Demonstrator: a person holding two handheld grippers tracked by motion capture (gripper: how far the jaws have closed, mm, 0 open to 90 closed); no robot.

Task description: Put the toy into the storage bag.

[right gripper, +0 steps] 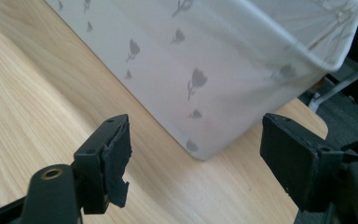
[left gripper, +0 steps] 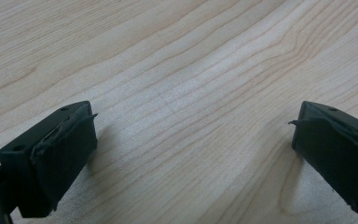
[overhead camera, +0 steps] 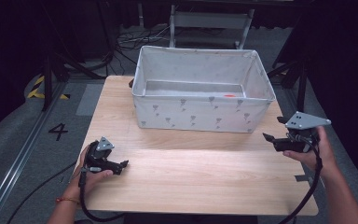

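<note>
- My left gripper rests low on the table near its front left corner, held in the person's left hand. In the left gripper view its jaws stand wide apart with bare wood grain between them, so it is released and carries nothing.
- Toward the middle of the far edge sits the fabric bin, white with small grey tulip prints, its soft walls upright and its top open. A small orange-red thing lies on the bin's floor near the right wall; I cannot tell what it is.
- My right gripper hangs off the table's right edge, just beside the bin's front right corner, in the person's right hand. In the right gripper view the jaws are spread, with the bin's front right corner beyond them, apart from both pads. So it is released too.
- I judge the step in hand to be the right gripper's approach to the bin, nothing grasped yet.
- The next move, as I read it, calls for lining the right jaws up on the bin's rim or wall and closing only once fabric sits between the pads; the wall is soft and may fold away.
</note>
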